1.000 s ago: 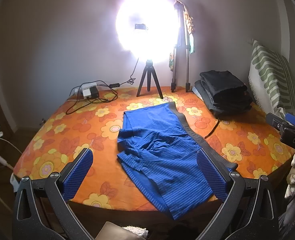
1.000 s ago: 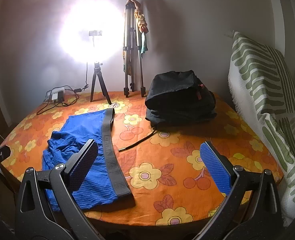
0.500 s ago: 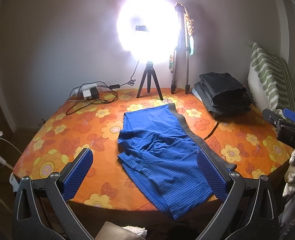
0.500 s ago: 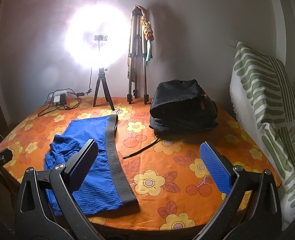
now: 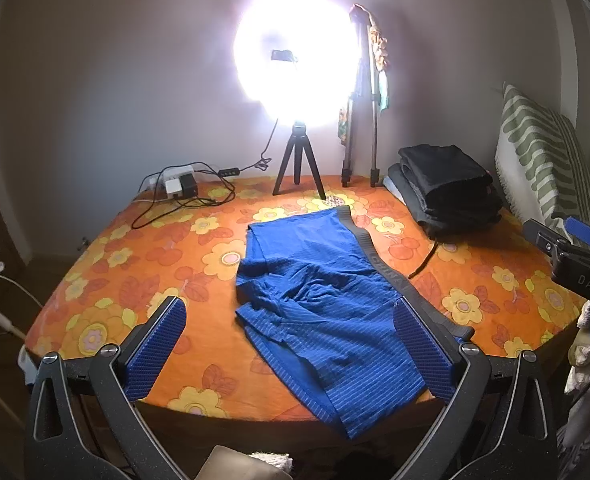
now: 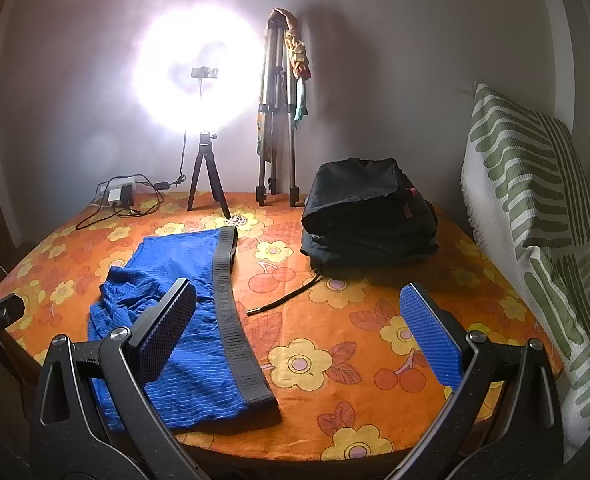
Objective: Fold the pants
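- The blue pinstriped pants with a dark grey elastic waistband (image 5: 327,304) lie rumpled on the worktop covered by an orange flowered cloth (image 5: 135,272); one leg end hangs over the near edge.
- The waistband (image 6: 231,312) runs along the garment's right side, roughly front to back; the left side is bunched where the legs meet.
- The left tongs (image 5: 291,344) hover just off the near edge with jaws wide apart, holding nothing.
- The right tongs (image 6: 299,336) are likewise spread and empty, over the near right part of the worktop, beside the waistband.
- I judge this to be the approach, no fold begun.
- The next move likely calls for lowering each pair of tongs onto an edge, pinching the thin cloth, and smoothing the bunched side first.
- A stack of black folded clothes (image 6: 367,212) sits well apart, behind.
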Tool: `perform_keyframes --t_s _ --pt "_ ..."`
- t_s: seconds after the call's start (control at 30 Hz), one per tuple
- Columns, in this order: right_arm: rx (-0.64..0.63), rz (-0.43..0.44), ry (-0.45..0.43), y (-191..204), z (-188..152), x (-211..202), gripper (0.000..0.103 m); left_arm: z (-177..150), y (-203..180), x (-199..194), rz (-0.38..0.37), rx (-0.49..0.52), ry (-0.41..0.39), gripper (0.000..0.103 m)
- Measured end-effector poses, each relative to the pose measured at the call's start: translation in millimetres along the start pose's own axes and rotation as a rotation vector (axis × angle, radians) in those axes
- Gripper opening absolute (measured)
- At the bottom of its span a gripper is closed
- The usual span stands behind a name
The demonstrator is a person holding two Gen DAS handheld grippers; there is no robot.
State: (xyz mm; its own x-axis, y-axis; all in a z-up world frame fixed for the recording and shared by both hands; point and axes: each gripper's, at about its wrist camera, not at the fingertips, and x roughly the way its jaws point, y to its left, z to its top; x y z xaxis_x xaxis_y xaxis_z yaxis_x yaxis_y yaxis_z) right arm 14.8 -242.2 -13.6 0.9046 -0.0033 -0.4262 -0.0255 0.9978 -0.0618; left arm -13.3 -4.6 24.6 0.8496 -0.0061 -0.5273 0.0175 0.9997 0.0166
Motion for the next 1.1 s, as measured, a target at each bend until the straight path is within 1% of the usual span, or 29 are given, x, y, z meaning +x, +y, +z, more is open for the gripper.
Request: perform_keyframes --t_s 0.4,0.67,0.87,1.03,1.1 --pt "0.003 0.001 0.001 -2 0 -1 0.103 -3 3 9 -0.025 -0.002 0.035 0.103" --pt "0.001 0.003 0.004 -3 -1 -1 0.103 -5 2 9 -0.036 0.005 0.037 0.103" --pt "-0.003 0.024 0.026 -4 -5 3 0.103 -9 1 10 -0.055 0.016 0.037 0.103" --pt "-0.024 0.034 0.040 -2 -9 6 0.103 -15 3 16 -0.066 0.026 0.066 0.095" --pt "-0.027 0.043 0.048 -2 -10 7 0.103 -19 5 20 -0.074 0.018 0.087 0.091"
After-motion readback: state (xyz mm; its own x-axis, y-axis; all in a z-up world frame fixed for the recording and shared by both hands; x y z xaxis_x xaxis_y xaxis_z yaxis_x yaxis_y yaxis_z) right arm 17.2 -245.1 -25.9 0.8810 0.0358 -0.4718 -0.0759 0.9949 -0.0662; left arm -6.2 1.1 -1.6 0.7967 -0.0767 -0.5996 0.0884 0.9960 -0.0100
